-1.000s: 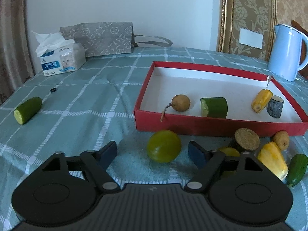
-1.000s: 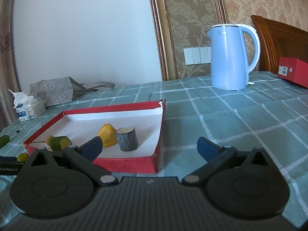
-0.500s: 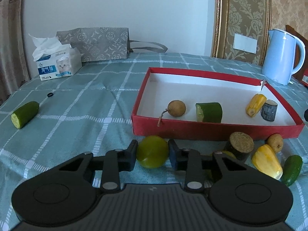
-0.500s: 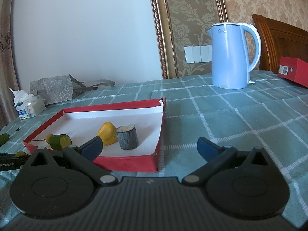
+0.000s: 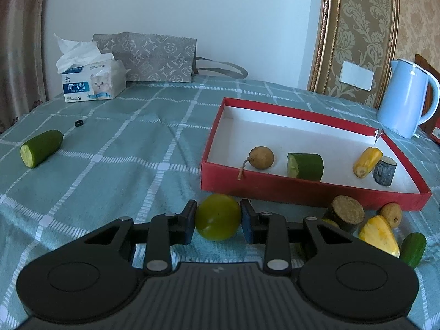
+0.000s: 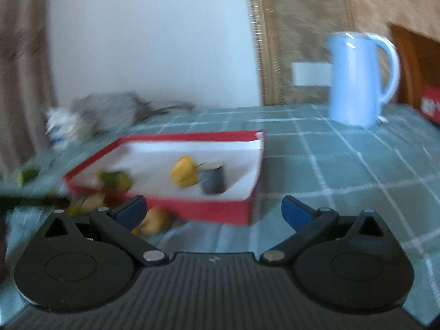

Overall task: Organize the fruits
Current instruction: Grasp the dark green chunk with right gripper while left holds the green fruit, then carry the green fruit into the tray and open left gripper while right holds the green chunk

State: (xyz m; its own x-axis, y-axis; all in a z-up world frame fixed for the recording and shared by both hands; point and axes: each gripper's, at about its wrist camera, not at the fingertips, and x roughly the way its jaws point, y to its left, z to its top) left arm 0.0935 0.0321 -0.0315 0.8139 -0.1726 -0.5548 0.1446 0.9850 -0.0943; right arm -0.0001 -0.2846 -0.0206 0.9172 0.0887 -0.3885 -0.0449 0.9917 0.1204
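Left wrist view: our left gripper (image 5: 218, 221), at lower centre, pinched the green fruit (image 5: 218, 217) between both pads, low on the cloth (image 5: 110, 176) just short of the red box (image 5: 313, 192). We judged the side-on grip suited a lift over the near wall. Inside the box lay a longan (image 5: 261, 157), a cucumber piece (image 5: 305, 165), a yellow piece (image 5: 367, 162) and a grey stub (image 5: 385, 171). Loose pieces (image 5: 378, 231) waited at lower right; another cucumber half (image 5: 41, 148) lay at far left.

Right wrist view, blurred: our right gripper (image 6: 213, 210) held its fingers spread, nothing between them, facing the box (image 6: 209, 211), likely ready for the loose pieces.
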